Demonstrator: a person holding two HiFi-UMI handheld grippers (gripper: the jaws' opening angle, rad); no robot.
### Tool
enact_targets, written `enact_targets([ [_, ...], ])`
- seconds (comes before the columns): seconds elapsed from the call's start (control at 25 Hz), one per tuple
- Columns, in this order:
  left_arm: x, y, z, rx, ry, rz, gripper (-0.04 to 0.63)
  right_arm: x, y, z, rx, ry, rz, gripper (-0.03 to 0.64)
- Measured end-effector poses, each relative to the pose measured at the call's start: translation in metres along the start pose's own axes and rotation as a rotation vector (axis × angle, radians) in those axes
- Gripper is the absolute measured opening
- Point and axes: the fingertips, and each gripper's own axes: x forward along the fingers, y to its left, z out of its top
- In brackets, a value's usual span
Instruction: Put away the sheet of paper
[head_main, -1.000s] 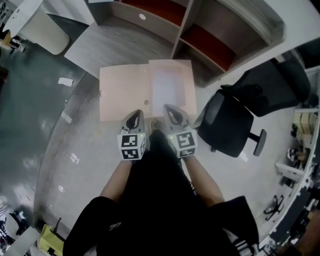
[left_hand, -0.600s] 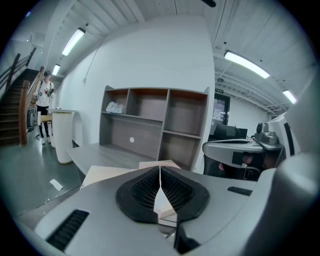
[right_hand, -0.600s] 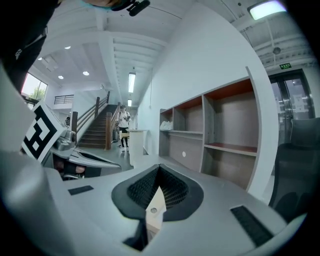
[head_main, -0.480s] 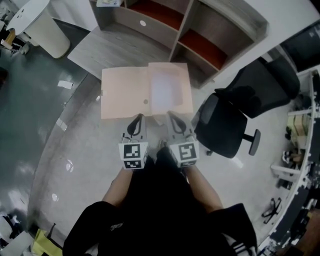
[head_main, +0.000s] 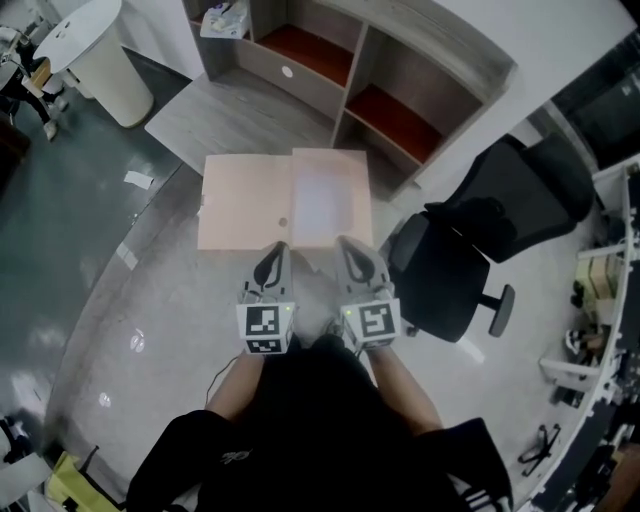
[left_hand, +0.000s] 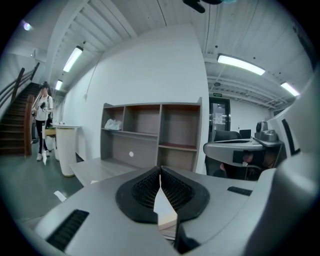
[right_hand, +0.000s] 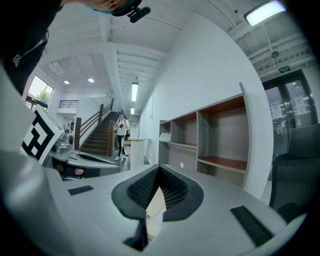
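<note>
An open peach folder (head_main: 245, 200) hangs flat in the air in front of me, with a white sheet of paper (head_main: 318, 205) lying on its right half. My left gripper (head_main: 272, 256) is shut on the folder's near edge at the left of its middle. My right gripper (head_main: 351, 250) is shut on the same edge, just below the sheet. In the left gripper view a pale sliver of the folder (left_hand: 164, 210) shows between the closed jaws of the left gripper (left_hand: 160, 185). The right gripper view shows the folder (right_hand: 155, 209) pinched likewise in the right gripper (right_hand: 159, 187).
A grey shelf unit (head_main: 380, 90) with red-brown boards stands straight ahead, with a low grey platform (head_main: 230, 115) at its left foot. A black office chair (head_main: 450, 270) stands close on the right. A white round table (head_main: 100, 50) and a person (left_hand: 42, 120) by stairs are at the left.
Both grippers have risen together with the folder held between them. More of the shelf unit now shows ahead in the head view.
</note>
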Motion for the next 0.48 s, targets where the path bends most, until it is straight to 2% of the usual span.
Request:
enact_targets([
  [0.48, -0.003, -0.045, 0.037, 0.084, -0.059, -0.001, 0.049, -0.025, -0.022, 0.024, -0.014, -0.049, 0.013, 0.017],
])
